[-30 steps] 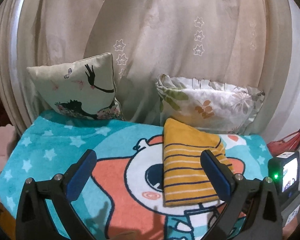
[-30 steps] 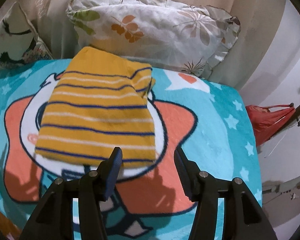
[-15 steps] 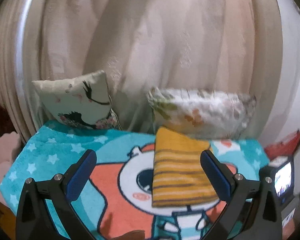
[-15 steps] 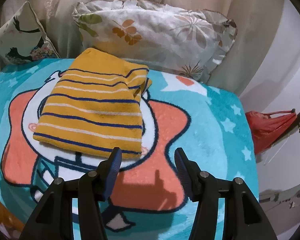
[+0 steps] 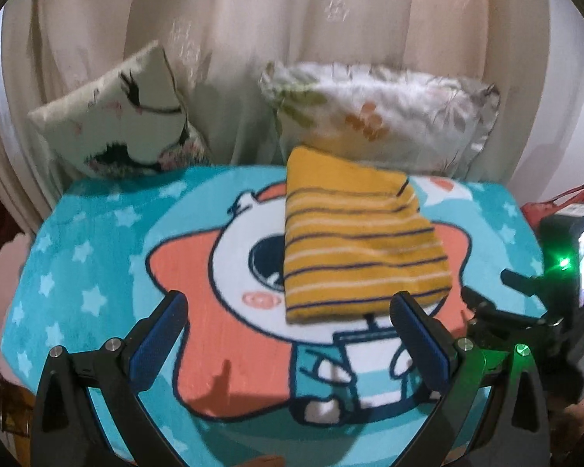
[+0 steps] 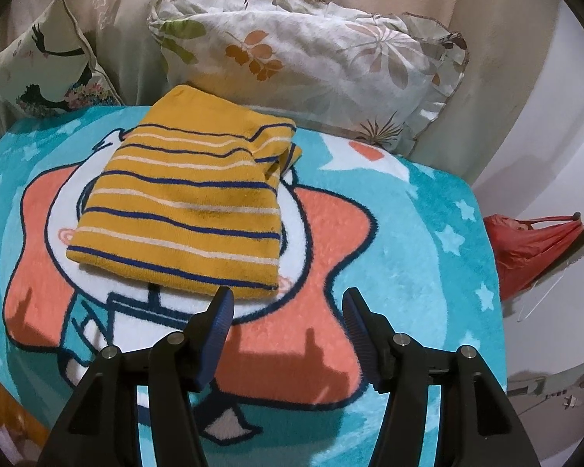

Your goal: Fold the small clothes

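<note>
Garment (image 6: 183, 198) lengthwise toward pillows (image 6: 315, 62)

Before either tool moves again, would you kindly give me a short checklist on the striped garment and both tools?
1. Yellow striped garment folded into a compact rectangle: ok.
2. Garment lies on the cartoon blanket, clear of its edges: ok.
3. Left tool open, nothing between its pads: ok.
4. Right tool free of the garment, jaws just opened further: ok.
5. Layers under the top fold lie smooth: cannot tell.
6. Floral pillow not trapping the garment's far edge: cannot tell.
</note>
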`<state>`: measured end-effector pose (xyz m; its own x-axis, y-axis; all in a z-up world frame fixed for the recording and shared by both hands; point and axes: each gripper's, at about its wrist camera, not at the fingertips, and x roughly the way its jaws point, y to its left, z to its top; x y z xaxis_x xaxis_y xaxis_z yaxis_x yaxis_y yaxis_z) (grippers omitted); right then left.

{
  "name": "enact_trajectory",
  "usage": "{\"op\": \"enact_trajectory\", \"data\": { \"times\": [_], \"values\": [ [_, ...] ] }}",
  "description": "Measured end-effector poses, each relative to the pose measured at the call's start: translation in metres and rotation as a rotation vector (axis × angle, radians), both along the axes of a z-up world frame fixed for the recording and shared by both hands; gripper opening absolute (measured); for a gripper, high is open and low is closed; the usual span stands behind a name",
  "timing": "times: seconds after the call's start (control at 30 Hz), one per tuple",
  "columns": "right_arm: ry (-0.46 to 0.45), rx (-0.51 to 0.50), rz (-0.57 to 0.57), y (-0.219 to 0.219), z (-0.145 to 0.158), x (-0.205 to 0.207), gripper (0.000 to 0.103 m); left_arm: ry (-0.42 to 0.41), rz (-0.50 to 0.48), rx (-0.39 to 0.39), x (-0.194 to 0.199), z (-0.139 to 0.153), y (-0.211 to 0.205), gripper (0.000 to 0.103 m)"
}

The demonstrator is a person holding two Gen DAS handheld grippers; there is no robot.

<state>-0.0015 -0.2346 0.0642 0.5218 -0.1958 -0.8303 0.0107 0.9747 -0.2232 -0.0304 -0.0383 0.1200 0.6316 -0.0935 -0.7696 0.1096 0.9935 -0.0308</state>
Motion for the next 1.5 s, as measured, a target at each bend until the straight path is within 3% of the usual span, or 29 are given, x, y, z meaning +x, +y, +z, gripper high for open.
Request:
{"op": "enact_trajectory", "data": {
  "times": [0.3, 1.5],
  "values": [
    [0.038, -0.02, 0.006, 0.006, -0.011, 0.001, 0.063, 0.083, 0.05, 0.022, 0.005, -0.029, 0.009, 0.103],
    [0.072, -0.014, 0.025, 0.015, -0.02, -0.002, 0.066, 0.192, 0.031, 0.017, 0.008, -0.056, 0.002, 0.103]
  ]
}}
